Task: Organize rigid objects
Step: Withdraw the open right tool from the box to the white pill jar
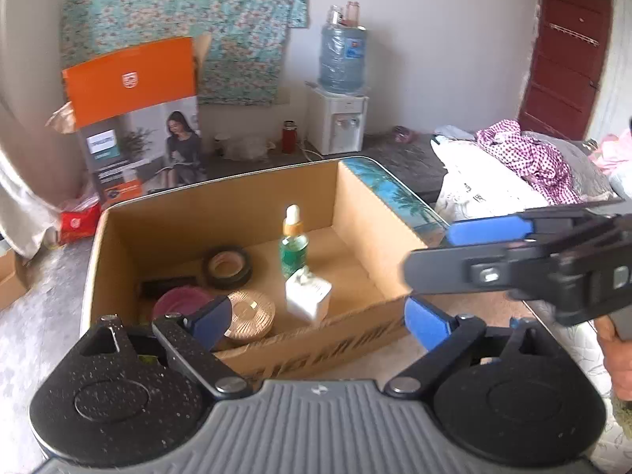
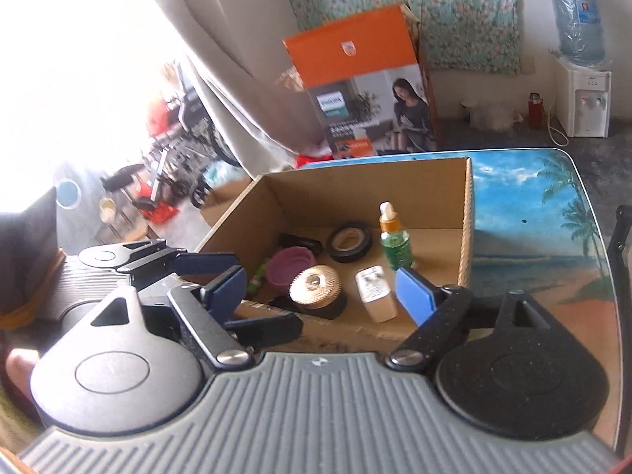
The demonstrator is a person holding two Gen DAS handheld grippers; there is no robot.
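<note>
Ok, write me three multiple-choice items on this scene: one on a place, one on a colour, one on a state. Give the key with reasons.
1. Where does the dropper bottle stand?
A. On the water dispenser
B. Inside the cardboard box
C. On the bare tabletop

2. What colour is the liquid in the dropper bottle?
A. Green
B. Red
C. Clear blue

3. In what state are the left gripper and the right gripper?
A. Both shut on objects
B. Left open, right shut on the tape roll
C. Both open and holding nothing

Key:
1 B, as it stands upright on the box floor beside the black tape roll and behind the small white bottle.
2 A, as its glass body shows green in both wrist views.
3 C, as each camera shows its blue pads spread wide with only the box visible between them.
</note>
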